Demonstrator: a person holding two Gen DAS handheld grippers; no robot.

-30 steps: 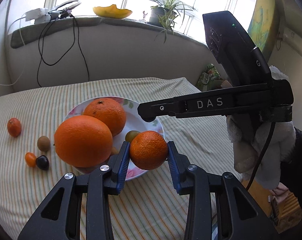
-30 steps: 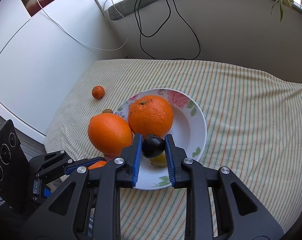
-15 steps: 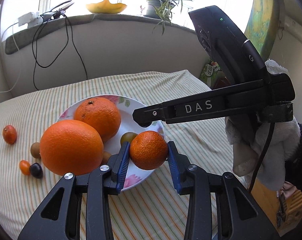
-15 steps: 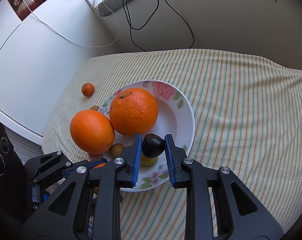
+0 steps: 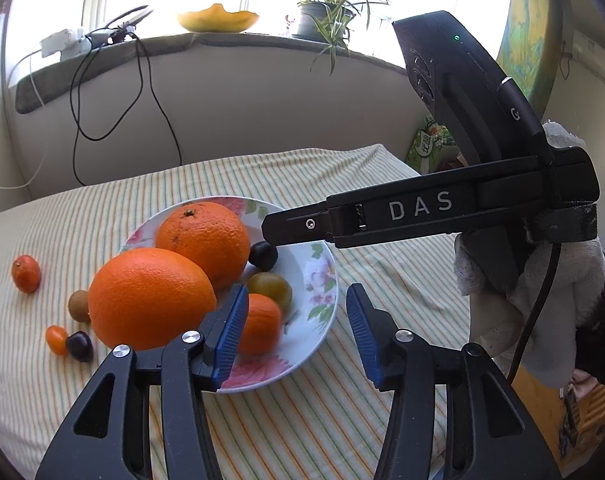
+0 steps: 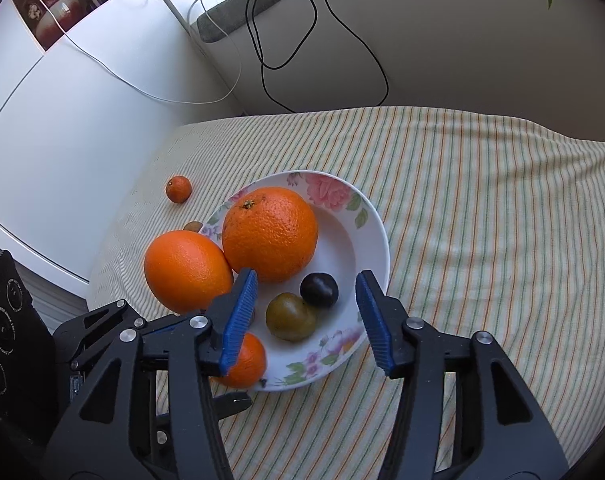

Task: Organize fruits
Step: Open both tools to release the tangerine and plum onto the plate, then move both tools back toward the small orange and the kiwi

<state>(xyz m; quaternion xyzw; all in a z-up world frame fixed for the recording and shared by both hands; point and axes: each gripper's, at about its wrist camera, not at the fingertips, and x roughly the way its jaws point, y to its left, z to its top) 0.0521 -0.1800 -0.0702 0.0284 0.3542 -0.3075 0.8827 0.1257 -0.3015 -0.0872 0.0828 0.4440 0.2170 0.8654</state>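
A floral white plate [image 5: 326, 276] on the striped cloth holds an orange [image 5: 202, 240], a greenish fruit [image 5: 271, 286], a dark plum [image 5: 263, 256] and a mandarin [image 5: 260, 330]. A second big orange [image 5: 152, 298] sits at the plate's left edge. My left gripper [image 5: 298, 300] hangs over the plate's near side with its jaws opening; the mandarin lies free beside the left pad. My right gripper [image 6: 306, 282] is opening too, and the plum [image 6: 319, 290] rests on the plate [image 6: 376, 224] between its jaws, untouched.
On the cloth left of the plate lie a small mandarin [image 5: 25, 274], a brown kiwi-like fruit [image 5: 78, 306], a tiny orange fruit [image 5: 56, 339] and a dark one [image 5: 79, 345]. The right tool's black body [image 5: 422, 210] crosses the left view. Cables hang down the wall behind.
Both grippers have opened. The mandarin left the left jaws and now lies on the plate; the plum dropped from the right jaws onto the plate beside the greenish fruit.
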